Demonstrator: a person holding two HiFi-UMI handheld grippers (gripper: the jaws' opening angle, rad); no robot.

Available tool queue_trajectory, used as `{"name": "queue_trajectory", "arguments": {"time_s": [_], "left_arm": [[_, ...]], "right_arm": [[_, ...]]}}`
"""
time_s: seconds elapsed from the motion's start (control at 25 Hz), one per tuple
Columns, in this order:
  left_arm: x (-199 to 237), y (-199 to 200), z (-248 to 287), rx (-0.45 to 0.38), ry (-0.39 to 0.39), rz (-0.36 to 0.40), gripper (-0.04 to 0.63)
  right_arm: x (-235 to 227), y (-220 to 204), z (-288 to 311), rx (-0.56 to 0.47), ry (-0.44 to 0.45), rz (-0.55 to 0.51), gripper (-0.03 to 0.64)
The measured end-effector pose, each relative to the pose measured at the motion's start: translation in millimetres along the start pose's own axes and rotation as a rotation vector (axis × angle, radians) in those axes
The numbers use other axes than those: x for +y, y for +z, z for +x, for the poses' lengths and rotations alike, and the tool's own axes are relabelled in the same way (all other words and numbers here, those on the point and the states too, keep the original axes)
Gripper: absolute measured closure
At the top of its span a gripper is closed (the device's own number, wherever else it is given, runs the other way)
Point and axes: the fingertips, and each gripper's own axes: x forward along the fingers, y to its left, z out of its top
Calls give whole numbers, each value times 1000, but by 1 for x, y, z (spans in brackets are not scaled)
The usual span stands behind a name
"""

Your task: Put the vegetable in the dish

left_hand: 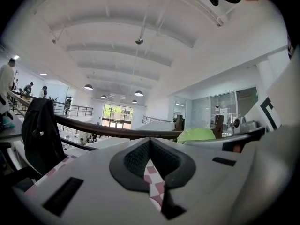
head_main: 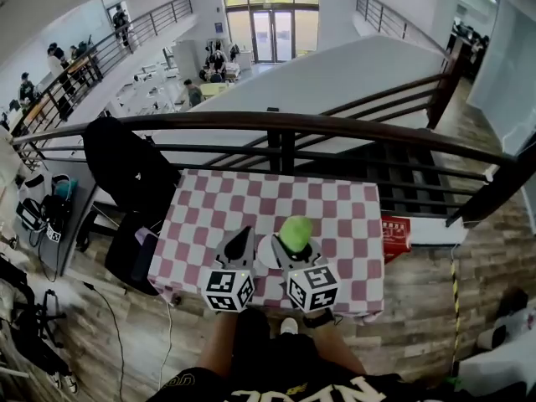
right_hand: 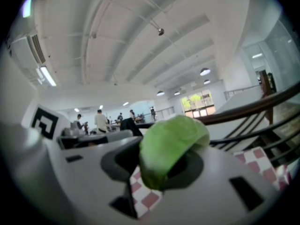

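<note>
A pale green leafy vegetable is clamped in my right gripper, which hangs over the near middle of the pink-and-white checked table. In the right gripper view the vegetable bulges out between the jaws of the right gripper and hides the fingertips. A white dish shows partly under and left of that gripper. My left gripper hovers just left of the dish, shut with nothing in it; its closed fingers meet in the left gripper view, with the vegetable off to the right.
A dark railing runs behind the table, with a drop to a lower floor beyond. A chair with a black jacket stands at the table's left. A red box sits by the table's right edge. Bags lie on the floor far left.
</note>
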Motion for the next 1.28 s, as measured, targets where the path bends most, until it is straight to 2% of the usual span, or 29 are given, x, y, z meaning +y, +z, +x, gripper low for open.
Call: {"name": "queue_trajectory", "arguments": {"time_s": [0.24, 0.52, 0.64, 0.76, 0.88, 1.16, 1.28], "left_arm": [[16, -13, 24, 15, -17, 1, 577], [42, -52, 55, 90, -104, 31, 577], [53, -76, 63, 149, -126, -21, 577], [67, -100, 63, 198, -124, -76, 577], [76, -119, 64, 240, -129, -78, 577], [86, -173, 61, 369, -180, -117, 577], [94, -194, 62, 422, -199, -99, 575]], "right_arm": [[-23, -18, 23, 49, -9, 23, 479], [-54, -64, 51, 164, -38, 70, 479], [-67, -89, 58, 213, -65, 91, 479], [-72, -118, 64, 268, -41, 111, 479], [-75, -145, 71, 317, -19, 150, 479], [-72, -214, 91, 426, 57, 335, 479], [-73, -234, 98, 434, 106, 418, 479]]}}
